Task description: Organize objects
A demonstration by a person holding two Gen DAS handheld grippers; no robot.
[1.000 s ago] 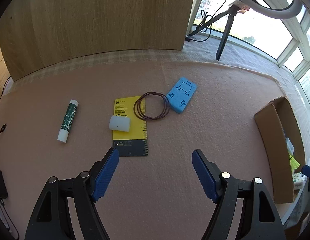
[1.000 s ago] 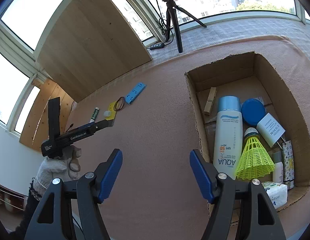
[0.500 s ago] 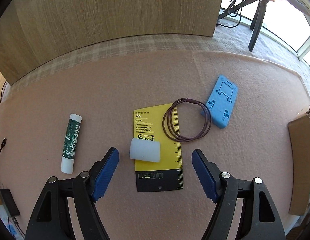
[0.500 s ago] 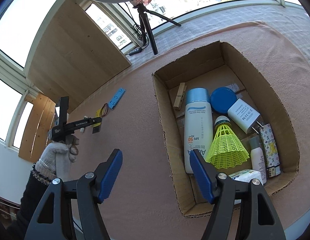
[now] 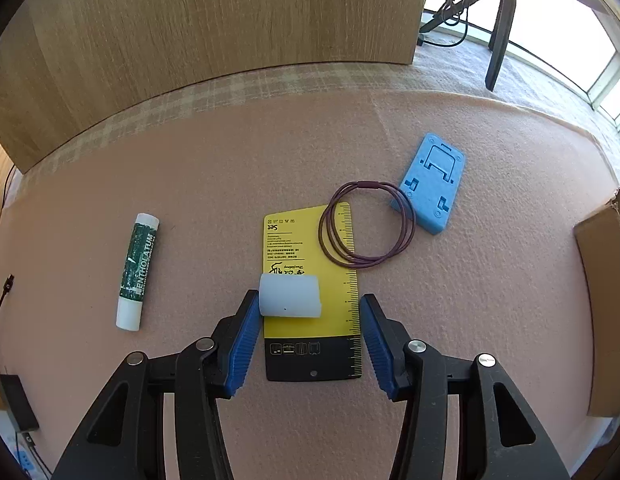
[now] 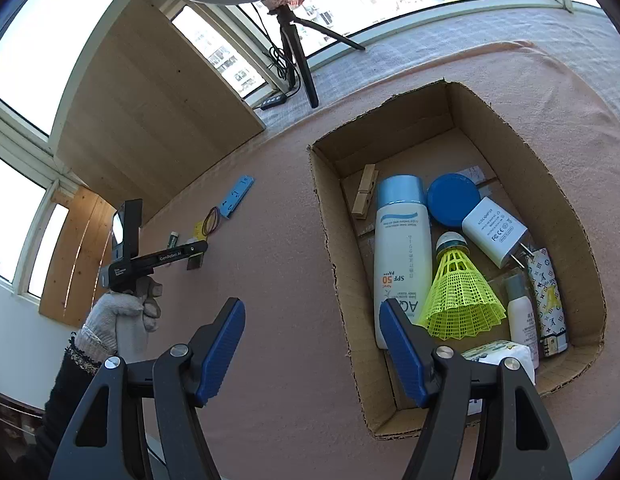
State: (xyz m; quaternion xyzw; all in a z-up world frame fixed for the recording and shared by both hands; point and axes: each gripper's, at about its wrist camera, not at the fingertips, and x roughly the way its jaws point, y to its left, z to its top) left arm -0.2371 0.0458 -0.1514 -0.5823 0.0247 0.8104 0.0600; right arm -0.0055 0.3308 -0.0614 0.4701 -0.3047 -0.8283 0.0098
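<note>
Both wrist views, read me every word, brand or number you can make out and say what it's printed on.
"ENTHOLATUM": green lip balm stick.
"Set": yellow card; its fine print is too small.
"SPF 50", "PA+++", "AQ...": white sunscreen bottle in the cardboard box.
"FCC": white charger; its other print is blurred.
"GenRobot.AI": left gripper.
Patterned pouch: unreadable.

Pink felt tabletop (image 5: 229,168), lip balm (image 5: 137,271), yellow card (image 5: 310,280), blue holder (image 5: 432,184), cardboard box (image 6: 334,248)

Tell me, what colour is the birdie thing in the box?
Bright yellow-green netting with a white and dark cap; the shuttlecock shows best in the right wrist view.
</note>
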